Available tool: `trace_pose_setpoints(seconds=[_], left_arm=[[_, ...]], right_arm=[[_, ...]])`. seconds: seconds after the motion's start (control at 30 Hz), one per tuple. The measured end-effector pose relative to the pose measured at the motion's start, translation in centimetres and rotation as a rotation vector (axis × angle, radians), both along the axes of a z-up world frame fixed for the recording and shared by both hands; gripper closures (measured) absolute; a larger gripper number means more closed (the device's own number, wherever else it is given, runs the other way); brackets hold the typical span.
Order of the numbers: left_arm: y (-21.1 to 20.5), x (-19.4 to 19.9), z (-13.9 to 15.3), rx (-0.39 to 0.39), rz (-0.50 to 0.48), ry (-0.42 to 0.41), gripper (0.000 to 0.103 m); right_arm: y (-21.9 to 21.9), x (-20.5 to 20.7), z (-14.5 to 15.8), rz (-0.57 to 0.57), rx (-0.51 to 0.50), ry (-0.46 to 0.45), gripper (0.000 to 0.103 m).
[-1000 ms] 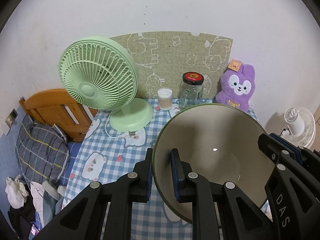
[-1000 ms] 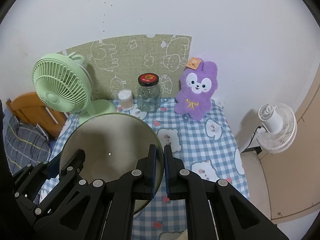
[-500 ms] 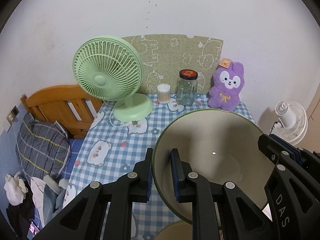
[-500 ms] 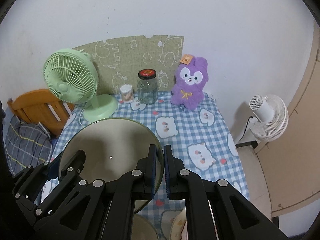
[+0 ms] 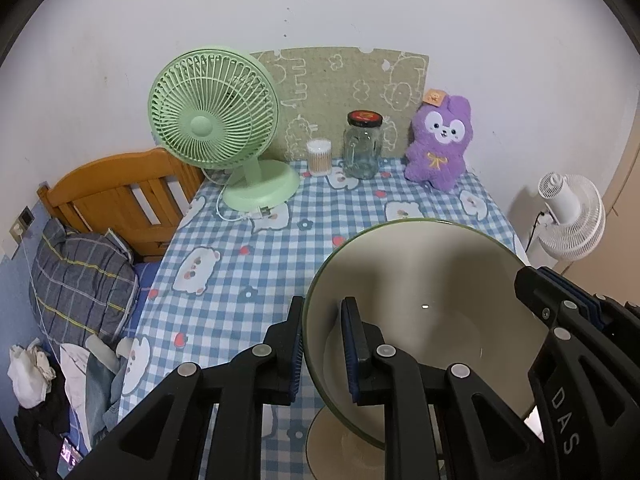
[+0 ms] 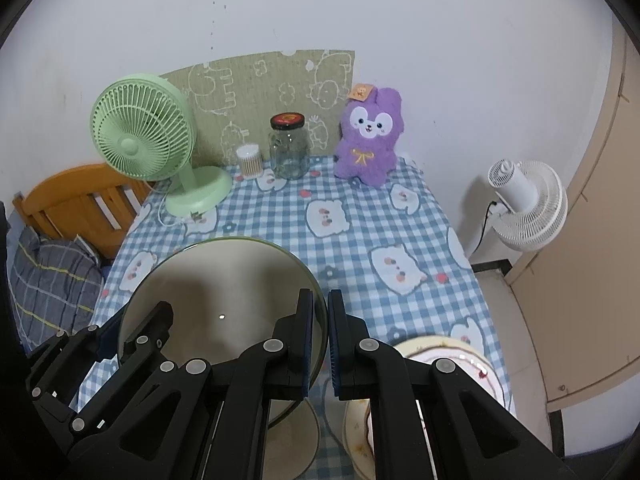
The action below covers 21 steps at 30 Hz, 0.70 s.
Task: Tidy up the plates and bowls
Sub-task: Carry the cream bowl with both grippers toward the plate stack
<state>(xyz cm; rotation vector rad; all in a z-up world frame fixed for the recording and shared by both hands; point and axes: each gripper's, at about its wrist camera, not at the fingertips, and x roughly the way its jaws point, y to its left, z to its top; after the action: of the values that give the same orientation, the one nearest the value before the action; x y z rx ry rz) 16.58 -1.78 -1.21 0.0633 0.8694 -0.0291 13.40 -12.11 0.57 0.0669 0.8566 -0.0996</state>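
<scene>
A large beige bowl with a green rim [image 5: 432, 304] is held between both grippers above the near part of the checked table. My left gripper [image 5: 322, 344] is shut on its left rim. My right gripper [image 6: 319, 336] is shut on its right rim; the bowl [image 6: 224, 300] fills the lower left of the right wrist view. Under it a second beige dish [image 5: 344, 444] rests on the table, also showing in the right wrist view [image 6: 292, 440]. A white floral plate [image 6: 448, 360] lies at the near right, partly hidden by my right gripper.
At the back of the table [image 5: 248, 264] stand a green fan [image 5: 216, 120], a cotton-swab cup [image 5: 319, 156], a glass jar [image 5: 362, 144] and a purple plush rabbit [image 5: 440, 144]. A wooden bed frame [image 5: 116, 196] is at left, a white fan [image 6: 528, 204] on the floor at right.
Both grippers have drawn back toward the near edge with the bowl, so more tablecloth shows. The lower beige dish and the floral plate have come into view.
</scene>
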Motion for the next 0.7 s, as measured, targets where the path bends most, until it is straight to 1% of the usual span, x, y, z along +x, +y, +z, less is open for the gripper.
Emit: trace_pose_setpoints(seconds=[0.2,0.53,0.7], left_arm=[[0.3,-1.5,-1.2,0.008,-0.011,0.013,0.089],[0.9,-3.1,-4.0,0.012,-0.017,0.072,0.089],[1.0,-3.7,-5.3,0.005,-0.018,0.108,0.089]], right_arm=[[0.5,-1.4,-1.6,-0.004,0.004,0.024,0.093],[0.8,-3.0,-4.7,-0.009,0.006,0.089,0.093],[1.0,-3.3,-5.8,-0.011,-0.002,0.112,0.093]])
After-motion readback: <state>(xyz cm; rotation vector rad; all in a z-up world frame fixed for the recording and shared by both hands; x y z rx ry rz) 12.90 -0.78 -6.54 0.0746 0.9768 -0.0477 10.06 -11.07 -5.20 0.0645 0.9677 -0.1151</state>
